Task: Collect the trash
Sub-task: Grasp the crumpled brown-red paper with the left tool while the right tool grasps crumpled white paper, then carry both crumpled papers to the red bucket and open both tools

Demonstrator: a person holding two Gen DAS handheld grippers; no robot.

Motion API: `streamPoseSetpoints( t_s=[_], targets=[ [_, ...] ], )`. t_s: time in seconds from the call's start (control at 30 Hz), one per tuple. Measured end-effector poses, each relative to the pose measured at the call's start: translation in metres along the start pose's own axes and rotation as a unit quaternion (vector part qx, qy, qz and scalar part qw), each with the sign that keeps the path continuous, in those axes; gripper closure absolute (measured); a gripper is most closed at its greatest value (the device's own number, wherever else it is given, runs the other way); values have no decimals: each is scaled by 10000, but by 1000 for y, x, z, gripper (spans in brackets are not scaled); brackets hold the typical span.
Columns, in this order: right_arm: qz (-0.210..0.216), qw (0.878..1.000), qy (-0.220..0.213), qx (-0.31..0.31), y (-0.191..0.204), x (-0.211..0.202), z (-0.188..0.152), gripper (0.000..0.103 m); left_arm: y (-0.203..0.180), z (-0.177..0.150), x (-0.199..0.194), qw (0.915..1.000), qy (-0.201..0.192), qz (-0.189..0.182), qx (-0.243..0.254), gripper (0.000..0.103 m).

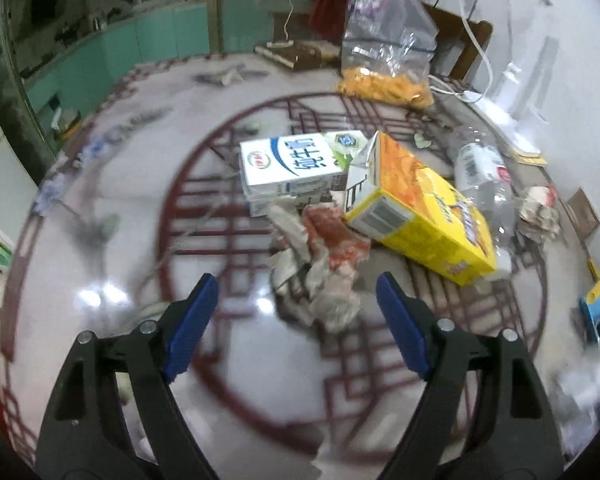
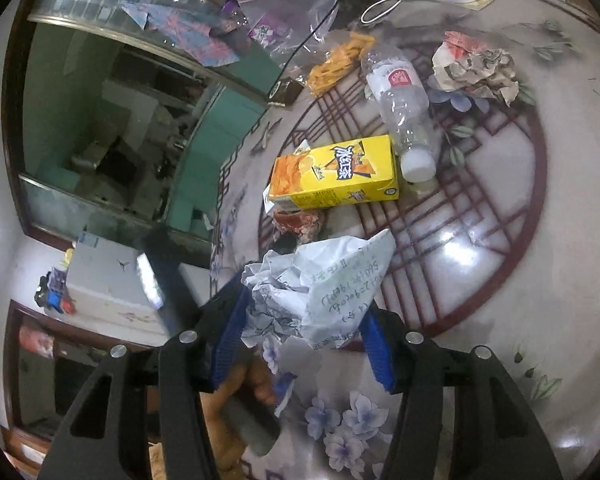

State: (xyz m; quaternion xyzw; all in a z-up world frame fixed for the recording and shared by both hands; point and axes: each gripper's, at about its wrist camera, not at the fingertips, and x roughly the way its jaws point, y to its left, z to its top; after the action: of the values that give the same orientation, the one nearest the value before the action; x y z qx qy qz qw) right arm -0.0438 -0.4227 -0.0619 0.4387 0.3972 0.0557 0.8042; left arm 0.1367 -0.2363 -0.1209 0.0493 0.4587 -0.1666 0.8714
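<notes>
The right gripper (image 2: pixel 304 320) clamps a crumpled paper (image 2: pixel 320 292) between its blue pads, just above the table (image 2: pixel 540 280); the wad's pointed end aims up-right toward the yellow carton (image 2: pixel 336 176). That carton lies flat, long axis running left to right, torn end left, with a clear bottle (image 2: pixel 400 108) touching its right end. The left gripper (image 1: pixel 296 320) hangs open and empty over a paper wad (image 1: pixel 324 264). The round table is glossy, with red lattice and flower patterns; teal cabinets stand behind.

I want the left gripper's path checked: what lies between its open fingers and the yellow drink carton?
In the left wrist view, a heap of crumpled wrappers lies between the left gripper and the yellow carton, touching the carton's near end.
</notes>
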Motion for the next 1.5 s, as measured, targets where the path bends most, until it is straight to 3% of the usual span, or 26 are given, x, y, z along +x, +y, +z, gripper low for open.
streamPoseSetpoints(
  t_s=[0.03, 0.1, 0.13, 0.17, 0.27, 0.53, 0.77, 1.0, 1.33, 1.5],
  targets=[
    [44, 10000, -4, 2, 1, -2, 1, 50, 1, 2, 7, 9999, 75, 29, -61, 25],
    [62, 10000, -11, -51, 3, -5, 3, 49, 1, 4, 19, 9996, 245, 41, -163, 38],
    [23, 9999, -7, -110, 5, -6, 2, 49, 3, 4, 25, 9990, 388, -32, -234, 54],
    [3, 9999, 0, -135, 5, -3, 3, 49, 5, 3, 28, 9983, 453, -144, -324, 61],
    [-92, 9998, 53, -194, 4, 3, 2, 49, 10, 2, 22, 9976, 444, -275, -465, 66],
    [-454, 9947, 3, -921, 29, 11, -12, 49, 39, -18, -58, 9985, -182, -405, -319, 67],
    [-729, 9843, -129, -1600, 54, 18, -36, 49, 94, -67, -146, 9974, -620, -228, -295, 67],
    [-1025, 9741, -290, -1994, 72, 27, -47, 49, 133, -109, -172, 9919, -1116, 573, -196, 66],
    [-1303, 9498, -652, -2769, 110, 37, -70, 48, 164, -117, -198, 9863, -1444, 754, -274, 64],
    [-1311, 9481, -695, -2813, 112, 41, -79, 48, 178, -120, -208, 9847, -1514, 740, -450, 64]
  ],
)
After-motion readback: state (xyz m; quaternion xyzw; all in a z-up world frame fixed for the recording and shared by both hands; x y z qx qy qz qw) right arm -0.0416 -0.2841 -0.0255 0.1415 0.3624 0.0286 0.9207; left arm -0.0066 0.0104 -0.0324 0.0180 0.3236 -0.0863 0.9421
